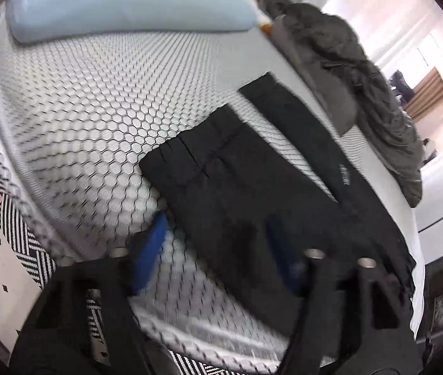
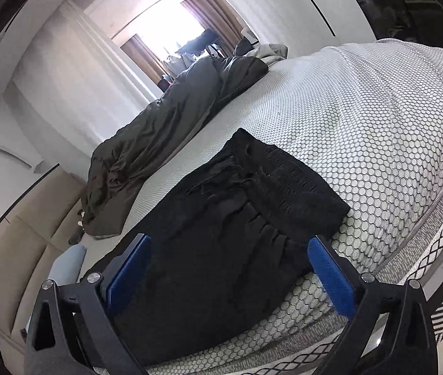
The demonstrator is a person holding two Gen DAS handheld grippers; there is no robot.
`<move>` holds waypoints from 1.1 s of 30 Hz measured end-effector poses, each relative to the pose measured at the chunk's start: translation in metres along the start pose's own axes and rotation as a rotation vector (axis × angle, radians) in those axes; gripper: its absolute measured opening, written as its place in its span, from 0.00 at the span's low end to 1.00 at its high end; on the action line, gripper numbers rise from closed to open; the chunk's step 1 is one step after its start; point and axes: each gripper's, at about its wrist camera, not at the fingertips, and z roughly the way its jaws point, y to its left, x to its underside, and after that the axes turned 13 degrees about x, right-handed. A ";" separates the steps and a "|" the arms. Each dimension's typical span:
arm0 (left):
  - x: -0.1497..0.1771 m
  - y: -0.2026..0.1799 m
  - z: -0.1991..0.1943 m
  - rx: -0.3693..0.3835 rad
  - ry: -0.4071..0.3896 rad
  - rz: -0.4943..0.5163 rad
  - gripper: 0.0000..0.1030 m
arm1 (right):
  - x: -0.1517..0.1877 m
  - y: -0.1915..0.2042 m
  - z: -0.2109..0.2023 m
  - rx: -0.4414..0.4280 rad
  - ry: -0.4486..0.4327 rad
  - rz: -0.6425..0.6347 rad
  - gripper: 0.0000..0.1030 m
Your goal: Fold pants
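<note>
Black pants [image 1: 237, 187] lie flat on the bed, their two leg ends pointing away in the left wrist view. My left gripper [image 1: 215, 243] hovers blurred at the pants' near edge. It is open: one blue pad [image 1: 149, 250] is over the mattress, the other over the dark cloth, and nothing is pinched. In the right wrist view the pants [image 2: 237, 203] show their gathered elastic waistband [image 2: 299, 193]. My right gripper [image 2: 229, 242] stands wide open just above the cloth, a blue pad [image 2: 331, 275] on each side, gripping nothing.
The mattress [image 1: 96, 109] has a white cover with a hexagon pattern. A light blue pillow [image 1: 127, 3] lies at the far end. A crumpled dark grey duvet [image 2: 165, 125] runs along the far side. A black-and-white rug [image 1: 24, 234] covers the floor beside the bed.
</note>
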 end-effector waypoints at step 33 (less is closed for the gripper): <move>-0.020 0.008 0.038 0.035 -0.133 -0.029 0.04 | 0.015 -0.042 0.034 0.121 0.136 0.102 0.19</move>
